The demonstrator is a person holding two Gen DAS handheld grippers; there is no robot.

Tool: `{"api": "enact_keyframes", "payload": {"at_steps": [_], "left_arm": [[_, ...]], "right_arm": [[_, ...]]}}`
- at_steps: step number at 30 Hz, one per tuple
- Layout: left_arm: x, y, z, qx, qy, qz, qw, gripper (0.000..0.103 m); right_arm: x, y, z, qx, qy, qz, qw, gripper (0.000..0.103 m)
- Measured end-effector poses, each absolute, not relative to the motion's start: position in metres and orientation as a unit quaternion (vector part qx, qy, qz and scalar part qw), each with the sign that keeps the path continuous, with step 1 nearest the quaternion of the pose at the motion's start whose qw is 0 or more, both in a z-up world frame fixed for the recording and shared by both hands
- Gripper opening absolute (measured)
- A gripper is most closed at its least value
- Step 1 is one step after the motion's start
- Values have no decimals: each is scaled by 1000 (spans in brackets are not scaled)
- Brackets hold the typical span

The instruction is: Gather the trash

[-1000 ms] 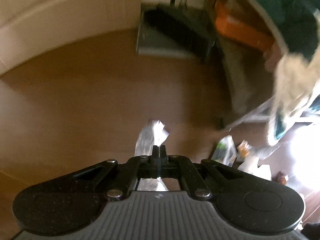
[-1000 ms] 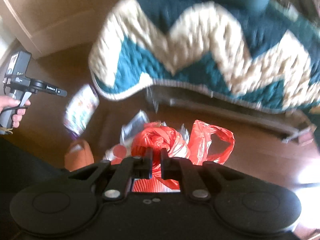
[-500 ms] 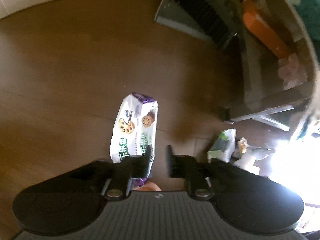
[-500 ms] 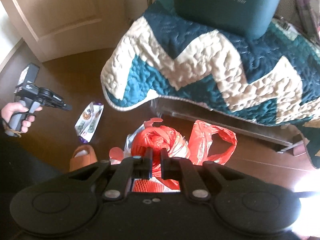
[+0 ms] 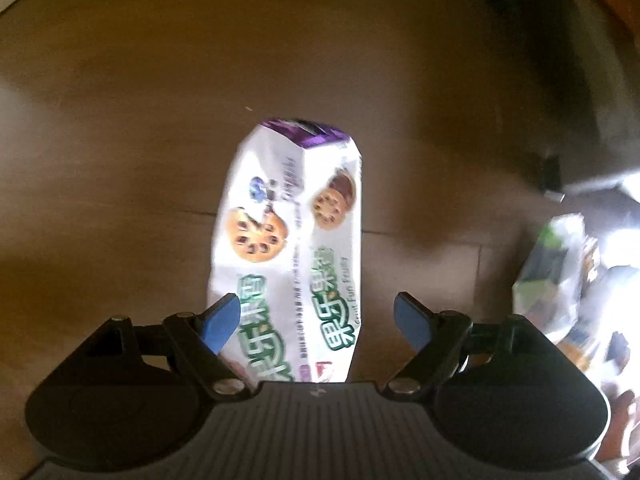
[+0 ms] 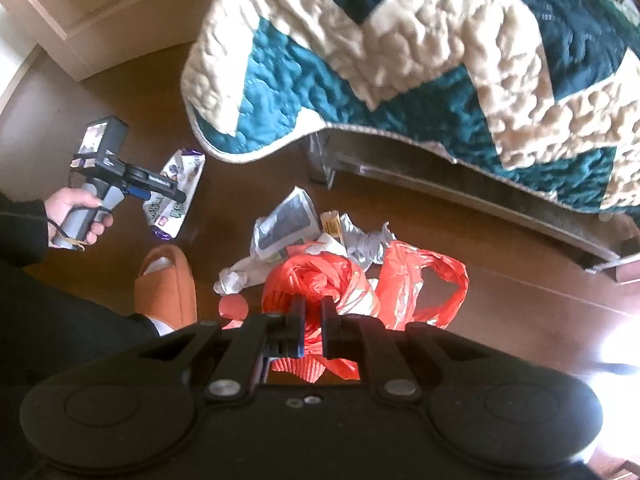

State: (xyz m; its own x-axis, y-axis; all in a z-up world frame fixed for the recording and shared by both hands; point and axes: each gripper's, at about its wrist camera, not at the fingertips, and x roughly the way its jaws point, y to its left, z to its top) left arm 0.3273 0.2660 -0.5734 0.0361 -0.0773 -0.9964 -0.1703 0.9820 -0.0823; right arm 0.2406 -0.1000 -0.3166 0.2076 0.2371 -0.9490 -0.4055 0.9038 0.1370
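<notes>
Our left gripper (image 5: 318, 316), jaws wide, hangs over a glossy, creased cookie wrapper (image 5: 288, 252) lying flat on the dark wood floor (image 5: 120, 120), bare boards around it. Our right gripper (image 6: 311, 330) pinches a crinkled red bag (image 6: 320, 280) beside crumpled litter (image 6: 288, 228), near the quilt (image 6: 400, 60).

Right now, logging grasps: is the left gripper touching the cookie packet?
Cannot tell. Left wrist view shows the left gripper open astride the cookie packet, one finger overlapping its edge.

The cookie packet (image 5: 288, 256) has its near end hidden behind the left gripper (image 5: 316, 320); the wrappers (image 5: 568, 280) at right blur into glare.
</notes>
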Motion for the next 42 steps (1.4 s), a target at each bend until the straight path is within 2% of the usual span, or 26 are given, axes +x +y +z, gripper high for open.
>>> {"api": "enact_keyframes", "payload": {"at_steps": [9,10,11,13,15,16,17,18,21,30,42], "left_arm": [[330,263,-612,-81,714,79,691,83],[329,265,-614,-84,715,91,688,78],[329,267,-615,-90,716,97,686,63],[326,274,-615,-112,708,107,689,59],[324,278,-614,-122,702,113,692,50],[323,278,-612,-126,698,110,697,34],[322,278,-610,-128,696,107,698,25],[321,278,-609,-128,695,108,699,24],[315,282,-598,-130,681,110,713,9],[288,303,-521,-169,630,108,750,6],[282,278,-313,-147,518,47,842,6]], "right_arm": [[244,-109,-332,-68,611,197,764,6],[245,-109,-333,-68,612,196,763,6],[245,-109,-333,-68,613,197,762,6],[245,-108,-334,-69,613,197,762,6],[245,-108,-335,-71,613,197,762,6],[245,-108,-335,-70,613,196,762,7],[245,-108,-335,-70,613,195,762,6],[245,-108,-335,-70,613,194,763,6],[244,-108,-334,-70,610,190,766,6],[232,-105,-306,-63,575,186,794,6],[198,-112,-212,-54,473,195,858,6]]}}
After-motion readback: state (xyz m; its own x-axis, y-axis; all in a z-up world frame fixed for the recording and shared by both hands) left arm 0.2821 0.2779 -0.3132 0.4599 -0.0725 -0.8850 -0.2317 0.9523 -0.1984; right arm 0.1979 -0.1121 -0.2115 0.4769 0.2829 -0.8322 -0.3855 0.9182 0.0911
